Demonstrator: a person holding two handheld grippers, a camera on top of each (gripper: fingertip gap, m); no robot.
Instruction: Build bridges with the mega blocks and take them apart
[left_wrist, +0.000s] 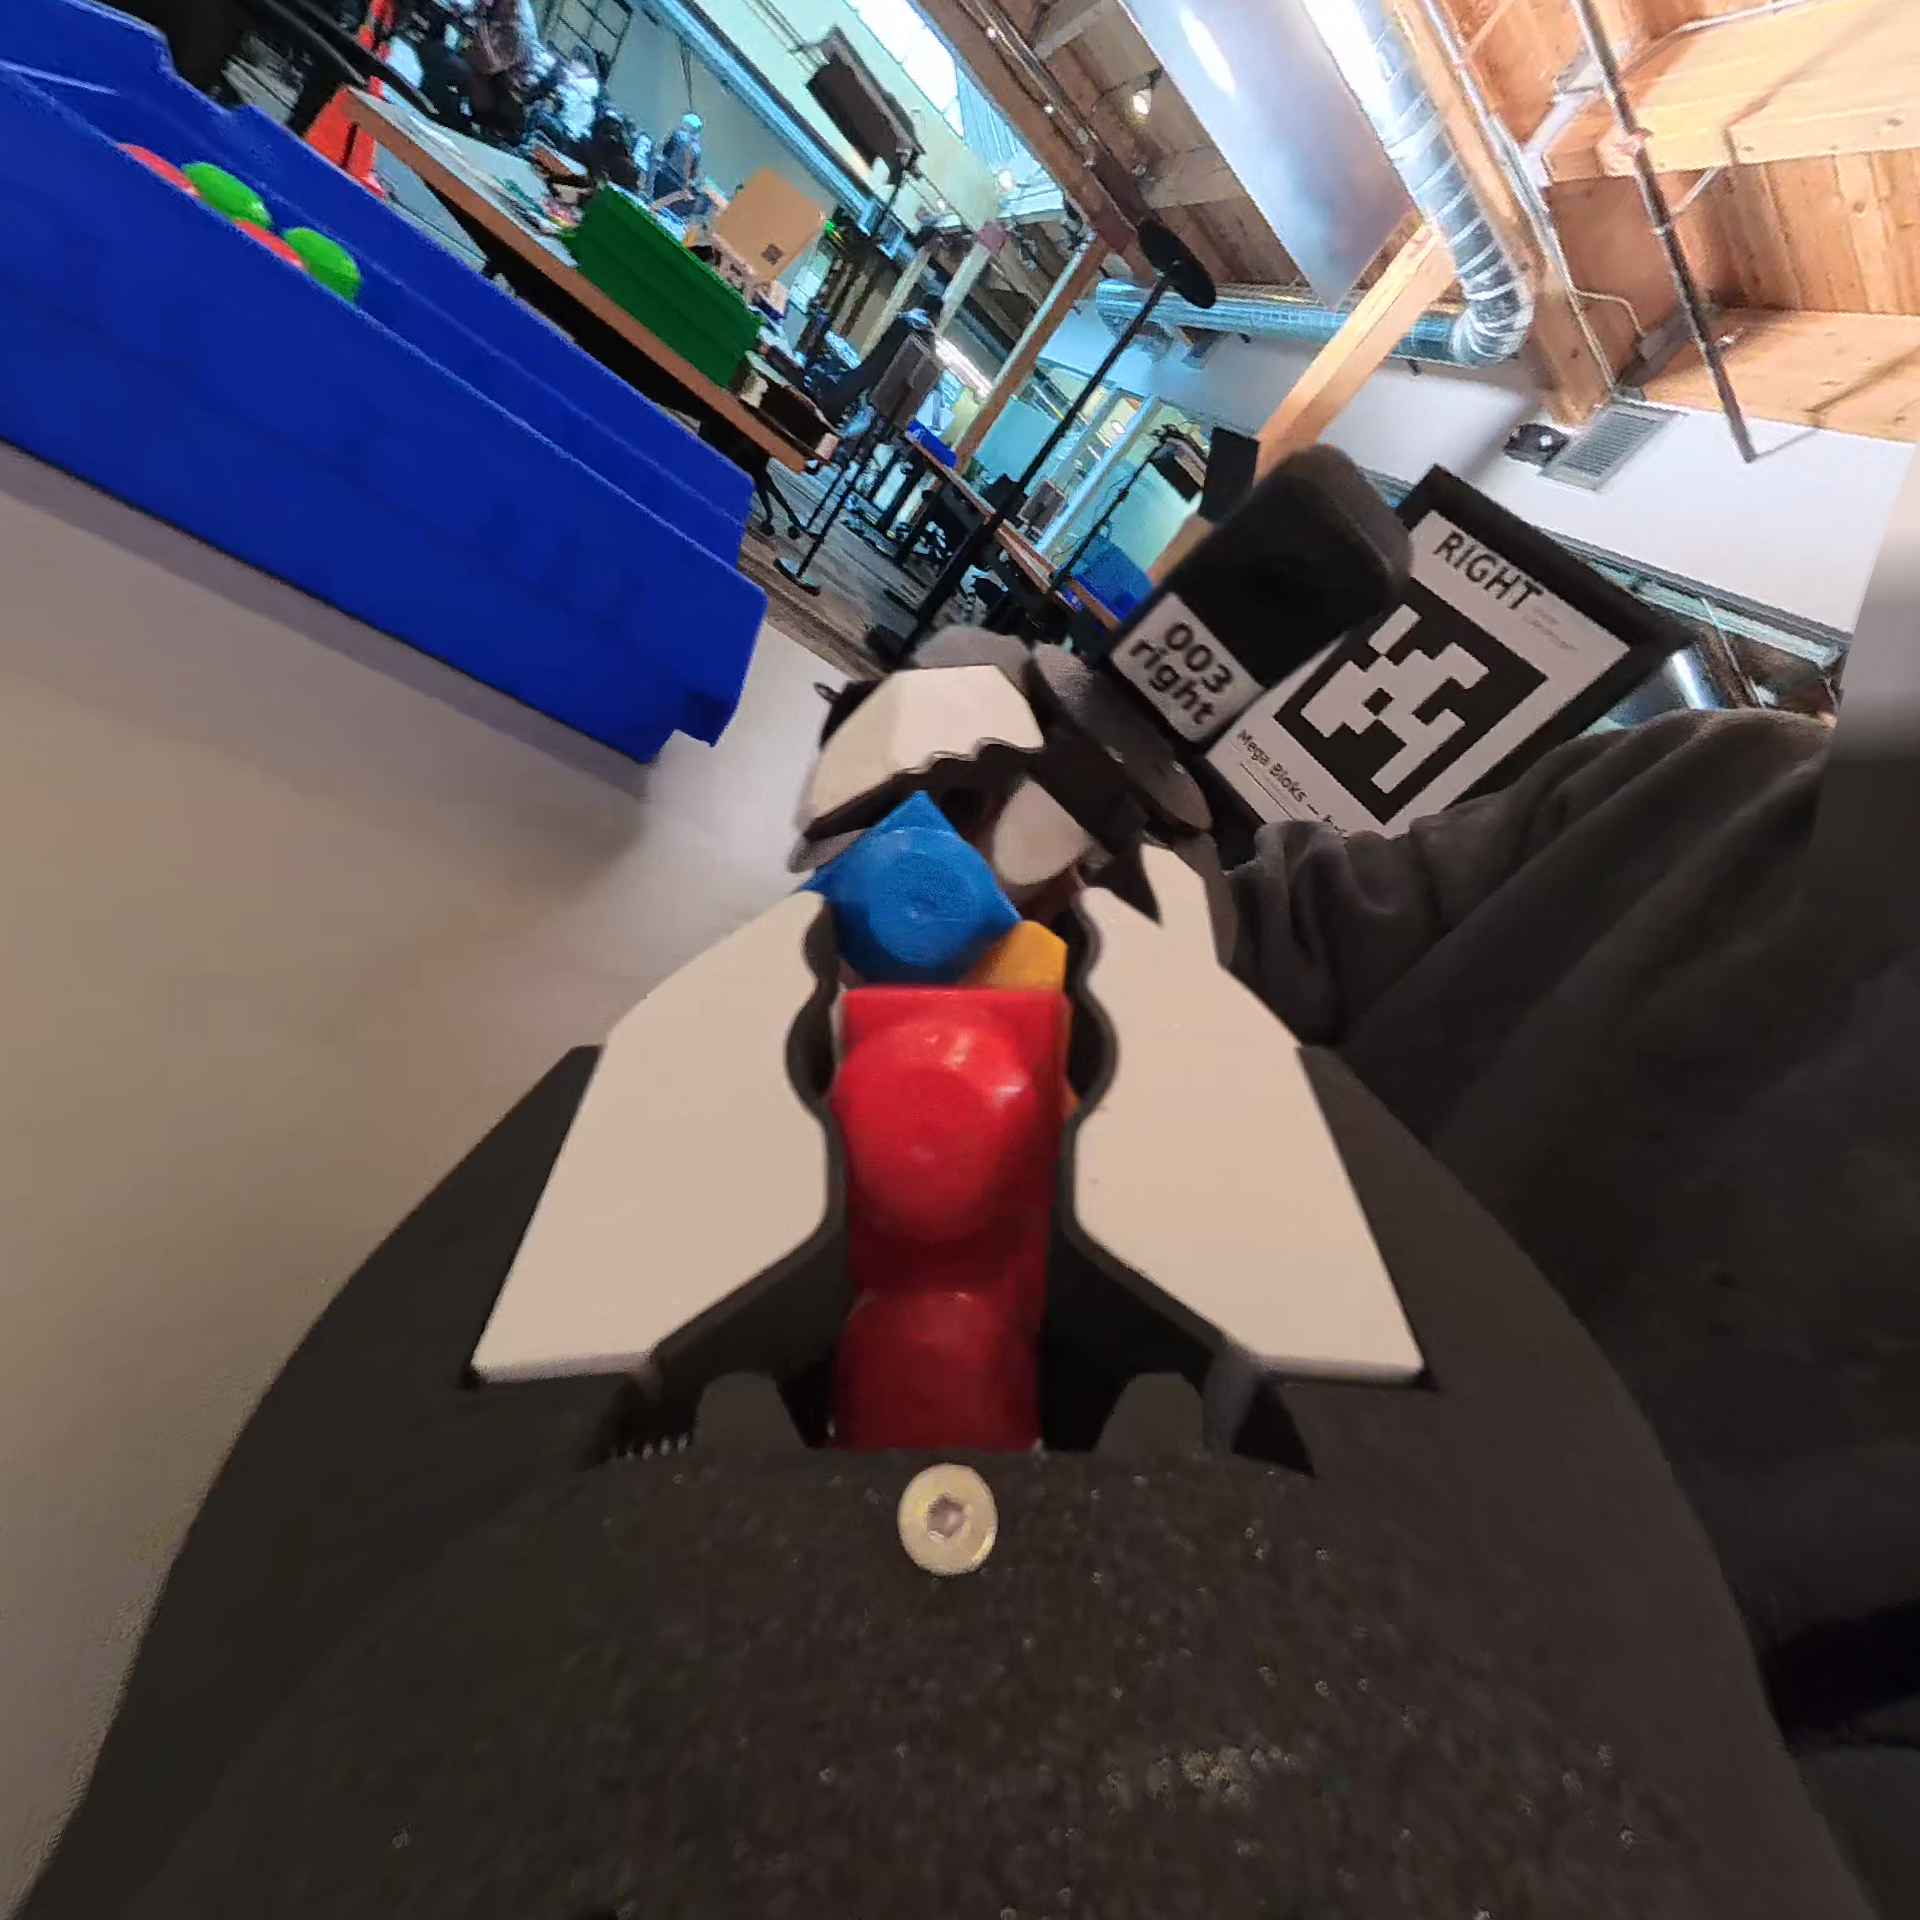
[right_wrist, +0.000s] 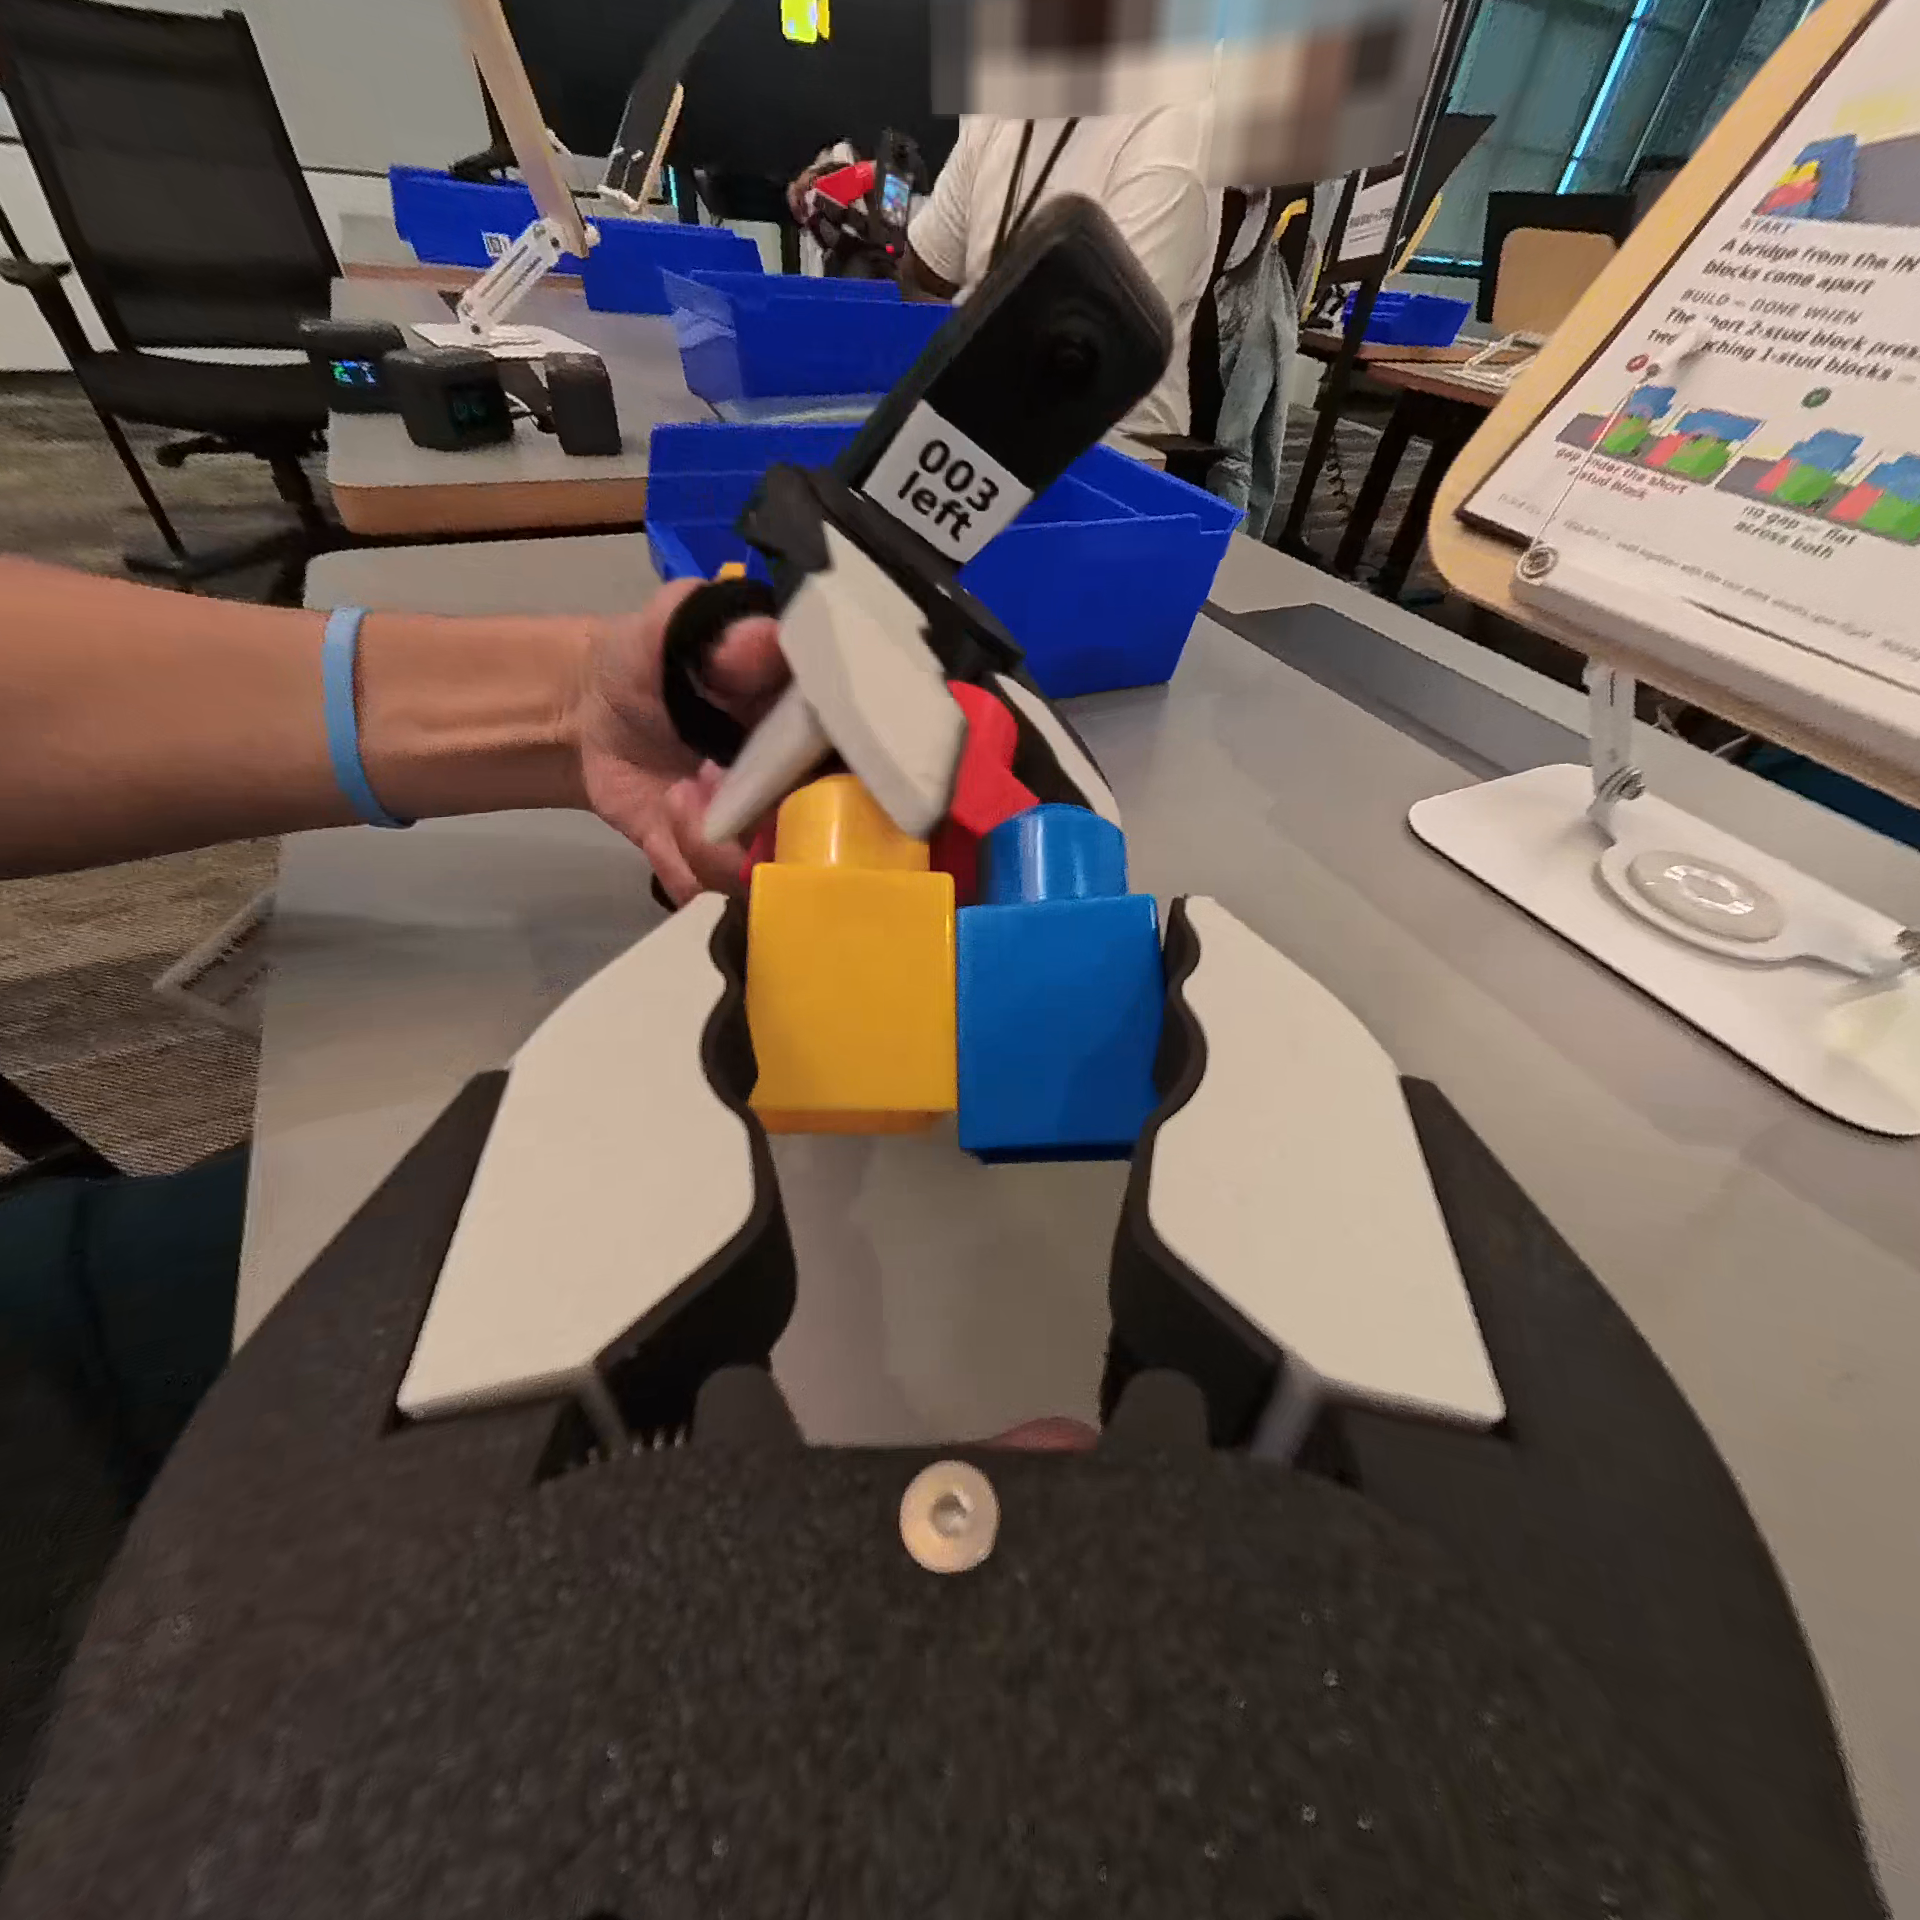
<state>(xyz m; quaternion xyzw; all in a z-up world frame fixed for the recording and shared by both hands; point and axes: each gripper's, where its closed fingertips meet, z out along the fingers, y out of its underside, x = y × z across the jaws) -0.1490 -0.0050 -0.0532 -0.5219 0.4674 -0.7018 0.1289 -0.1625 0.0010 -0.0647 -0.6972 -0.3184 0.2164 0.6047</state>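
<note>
Two hand-held grippers meet over a small block assembly above the grey tabletop (right_wrist: 1351, 1039). The yellow block (right_wrist: 850, 997) serves here as landmark. The blue block (right_wrist: 1058, 1023) sits touching its right side, each showing one stud on top. The right gripper (right_wrist: 951, 997) has its fingers (right_wrist: 582, 1174) clenched across the pair, one on the outer face of each block, so the two are squeezed together. Behind and above the yellow block lies the red block (right_wrist: 982, 774), a two-stud piece, apparently at the far side of the pair; whether it is pressed onto them cannot be told. The left gripper (left_wrist: 940, 1122) grasps this red block (left_wrist: 940, 1132) by its long sides, fingers (left_wrist: 665, 1153) closed on it. A bare hand (right_wrist: 644, 748) holds that gripper, left of the yellow block. Farther behind the yellow block stands a blue bin (right_wrist: 1101, 582); to its right an instruction board (right_wrist: 1704, 343) rests on a white stand.

Handling, as a judgement: the blocks look like light, rigid, smooth hollow plastic, sturdy rather than fragile. Flat side walls offer the surest hold; studs and rounded edges would likely slip. Friction-fit joints probably part best under a straight pull or slight tilt, while the opposite gripper holds firm.
</note>
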